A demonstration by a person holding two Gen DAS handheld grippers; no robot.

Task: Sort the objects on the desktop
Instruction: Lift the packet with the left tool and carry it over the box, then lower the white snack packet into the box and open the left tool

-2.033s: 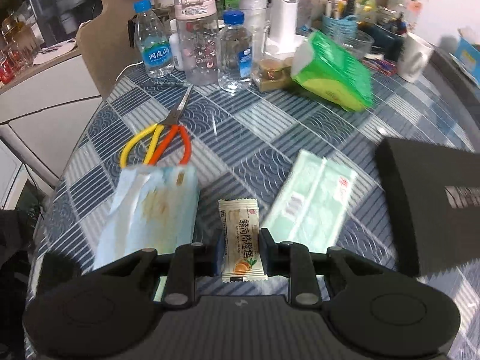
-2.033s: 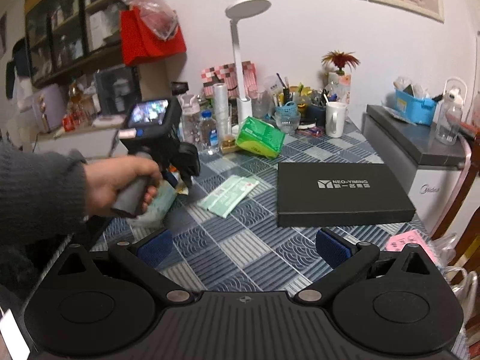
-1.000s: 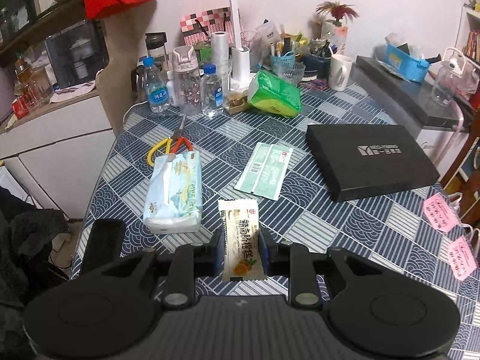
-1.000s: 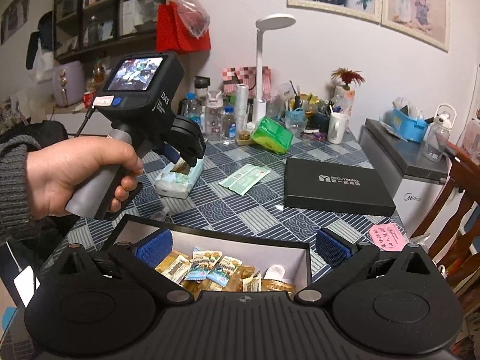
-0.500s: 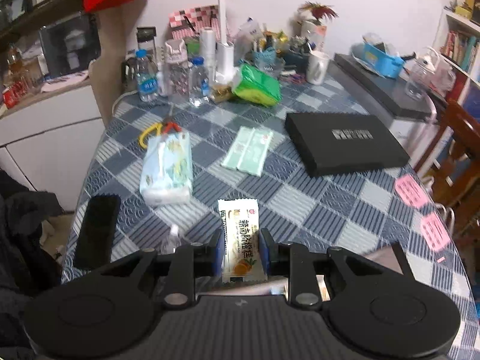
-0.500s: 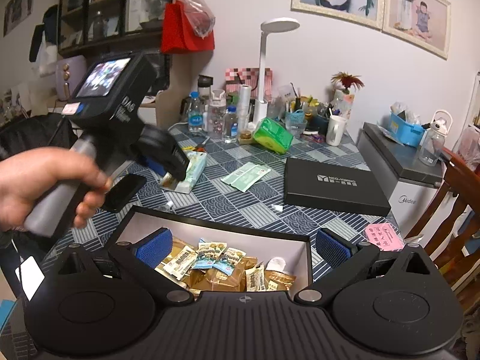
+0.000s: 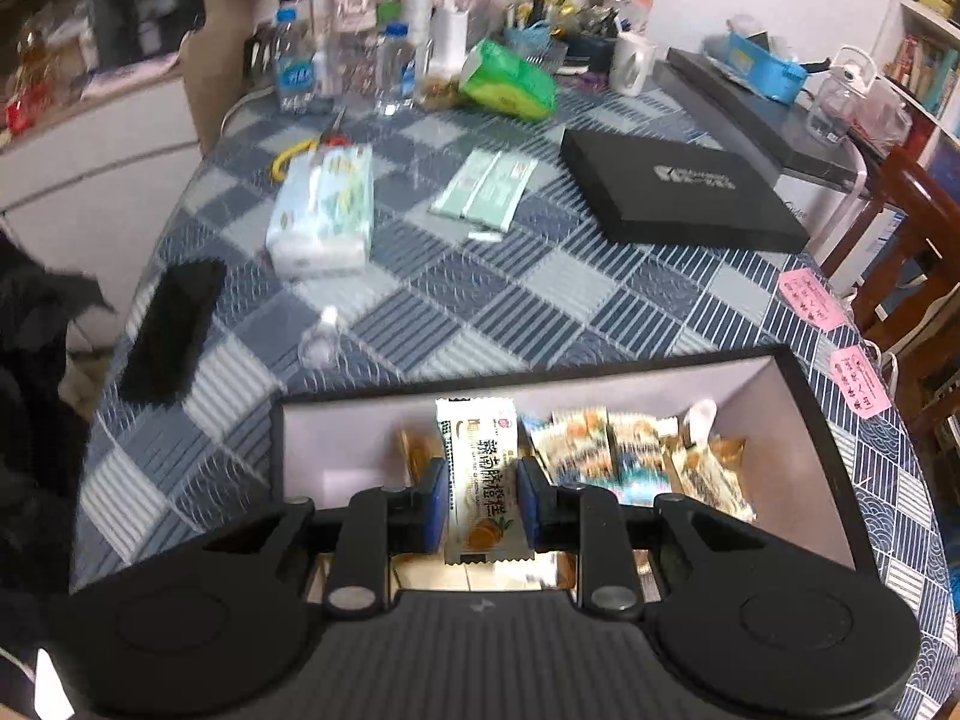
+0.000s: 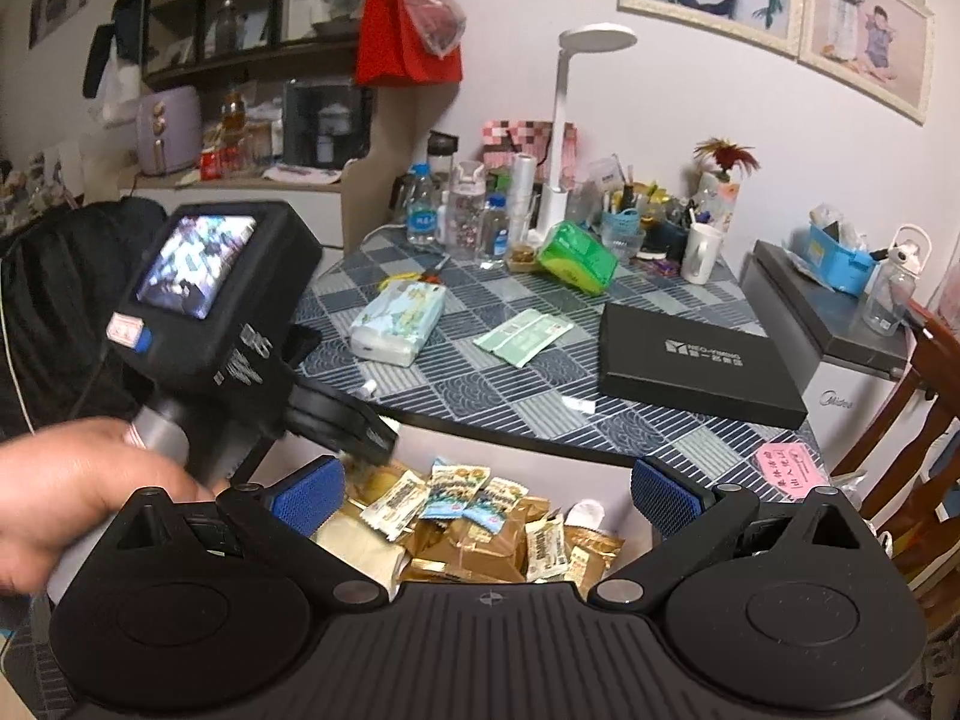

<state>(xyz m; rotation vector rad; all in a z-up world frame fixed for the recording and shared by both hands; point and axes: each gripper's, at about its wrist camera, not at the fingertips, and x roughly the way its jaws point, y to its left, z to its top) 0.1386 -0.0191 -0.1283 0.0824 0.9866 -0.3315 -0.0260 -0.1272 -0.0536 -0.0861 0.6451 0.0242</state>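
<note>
My left gripper (image 7: 483,507) is shut on a white snack packet (image 7: 480,468) with an orange picture, held over the open black box (image 7: 798,414) of snack packets (image 7: 612,450) at the near table edge. In the right wrist view the left gripper (image 8: 354,429) hangs over the box's left side, above the packets (image 8: 480,516). My right gripper (image 8: 486,495) is open and empty, above the same box.
On the checked table lie a tissue pack (image 7: 324,213), green sachets (image 7: 486,189), a flat black lid (image 7: 678,186), a black phone (image 7: 171,327), scissors (image 7: 294,153) and a green pack (image 7: 510,87). Bottles, cups and a lamp crowd the far edge. Pink notes (image 7: 810,297) lie at right.
My left gripper has carried the snack packet back from the middle of the table to above the open box. The right gripper has stayed open over the box.
</note>
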